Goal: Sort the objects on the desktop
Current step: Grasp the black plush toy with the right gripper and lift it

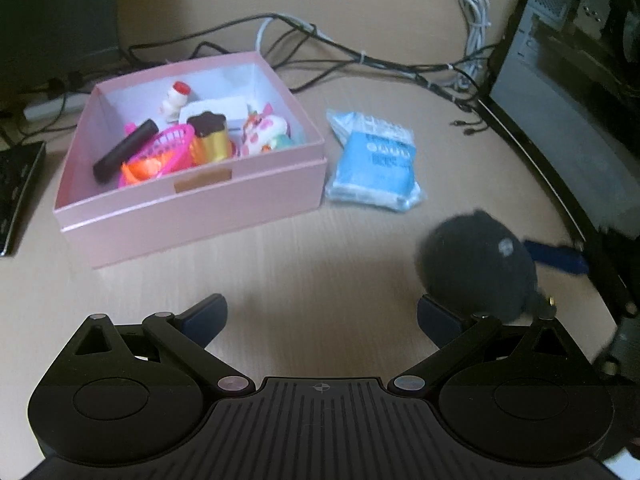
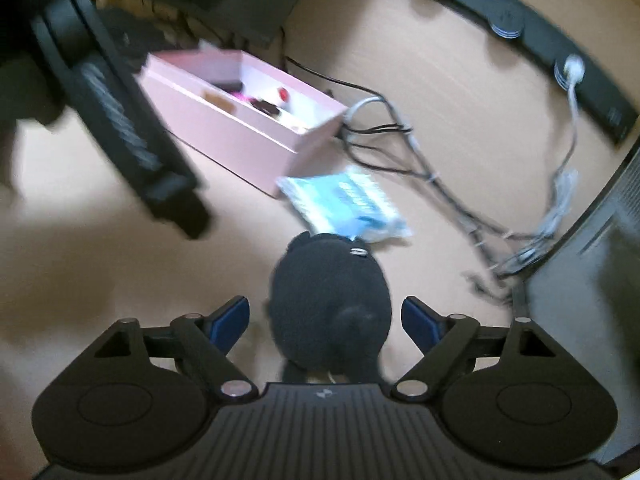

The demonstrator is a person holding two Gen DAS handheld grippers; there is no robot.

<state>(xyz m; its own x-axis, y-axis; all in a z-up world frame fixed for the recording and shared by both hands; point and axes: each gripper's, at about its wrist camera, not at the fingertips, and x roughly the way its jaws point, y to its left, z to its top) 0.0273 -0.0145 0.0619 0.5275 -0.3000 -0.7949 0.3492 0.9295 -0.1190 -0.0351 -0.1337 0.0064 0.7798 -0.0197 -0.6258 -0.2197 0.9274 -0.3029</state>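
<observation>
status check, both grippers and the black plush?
Left gripper open, empty. Right gripper open around black plush, pads not pressing. Blue packet on desk beside pink box. Path clear.

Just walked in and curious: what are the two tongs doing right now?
Left tongs: open, holding nothing.
Right tongs: open around the black plush toy, pads not touching it.

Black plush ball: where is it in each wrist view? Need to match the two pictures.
Left wrist view: black plush ball at lower right, on the desk, just beyond the right finger of the left tongs.
Right wrist view: black plush ball at centre bottom, between the open fingers of the right tongs.
Shared landmark: blue packet beside the pink box.
</observation>
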